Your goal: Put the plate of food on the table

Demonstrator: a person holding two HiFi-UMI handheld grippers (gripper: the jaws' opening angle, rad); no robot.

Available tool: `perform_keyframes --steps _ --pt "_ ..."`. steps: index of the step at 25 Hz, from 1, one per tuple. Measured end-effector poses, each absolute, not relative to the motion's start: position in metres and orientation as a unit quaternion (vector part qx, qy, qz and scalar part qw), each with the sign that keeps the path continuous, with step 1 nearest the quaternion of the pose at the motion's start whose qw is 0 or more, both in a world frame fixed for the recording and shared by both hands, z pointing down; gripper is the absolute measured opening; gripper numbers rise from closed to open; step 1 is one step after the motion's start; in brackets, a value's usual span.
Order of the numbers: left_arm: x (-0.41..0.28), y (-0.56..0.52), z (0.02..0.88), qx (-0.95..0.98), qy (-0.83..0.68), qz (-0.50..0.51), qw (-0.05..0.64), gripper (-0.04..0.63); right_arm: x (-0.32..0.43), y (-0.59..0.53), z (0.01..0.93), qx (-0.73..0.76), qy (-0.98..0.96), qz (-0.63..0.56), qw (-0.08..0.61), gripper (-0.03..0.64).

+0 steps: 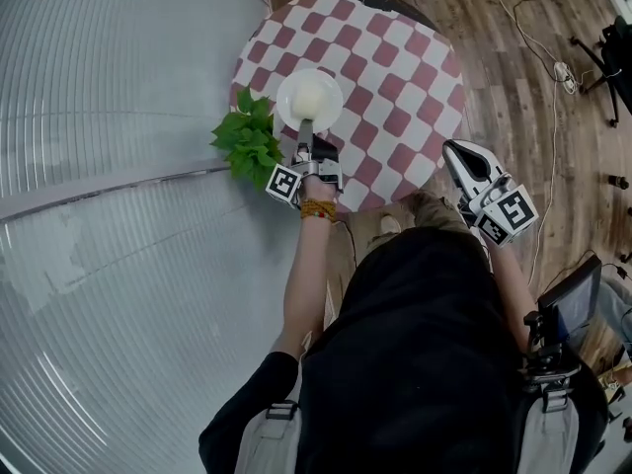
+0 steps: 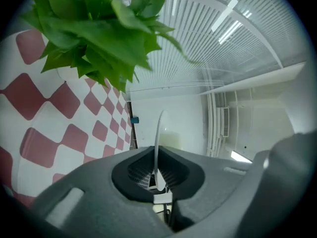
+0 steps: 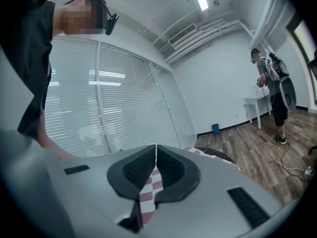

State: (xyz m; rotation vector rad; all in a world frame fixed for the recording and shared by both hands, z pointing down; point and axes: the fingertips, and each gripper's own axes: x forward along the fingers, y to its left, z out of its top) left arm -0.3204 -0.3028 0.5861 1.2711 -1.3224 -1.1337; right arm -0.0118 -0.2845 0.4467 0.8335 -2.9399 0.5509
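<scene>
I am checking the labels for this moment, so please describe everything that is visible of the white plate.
The plate is round, white and thin, seemingly ceramic, and carries a pale, smooth mound of food. It lies level over the checked table, near its edge and beside the green plant. The left gripper is shut on its near rim. Whether it rests on the cloth cannot be told.

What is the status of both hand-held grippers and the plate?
Left hand-held gripper shut on plate rim, over table. Right hand-held gripper shut, empty. Plant close beside.
</scene>
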Motion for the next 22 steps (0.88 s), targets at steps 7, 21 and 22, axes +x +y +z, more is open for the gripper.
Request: perform_keyframes --steps 7,21,22 --pt "-0.335 -0.348 0.616 0.499 -0.563 -0.451 0.481 0.015 0.006 -0.316 0.47 0.297 -0.932 0.204 0.037 0.014" --pt "-0.377 -0.422 0.694 0.416 -0.606 -0.47 0.49 0.015 0.013 -0.376 0.525 0.327 -0.905 0.259 0.087 0.014" --pt "-0.378 -0.421 0.703 0.405 -0.609 -0.472 0.492 0.016 0.015 -0.376 0.527 0.329 -0.903 0.26 0.088 0.014"
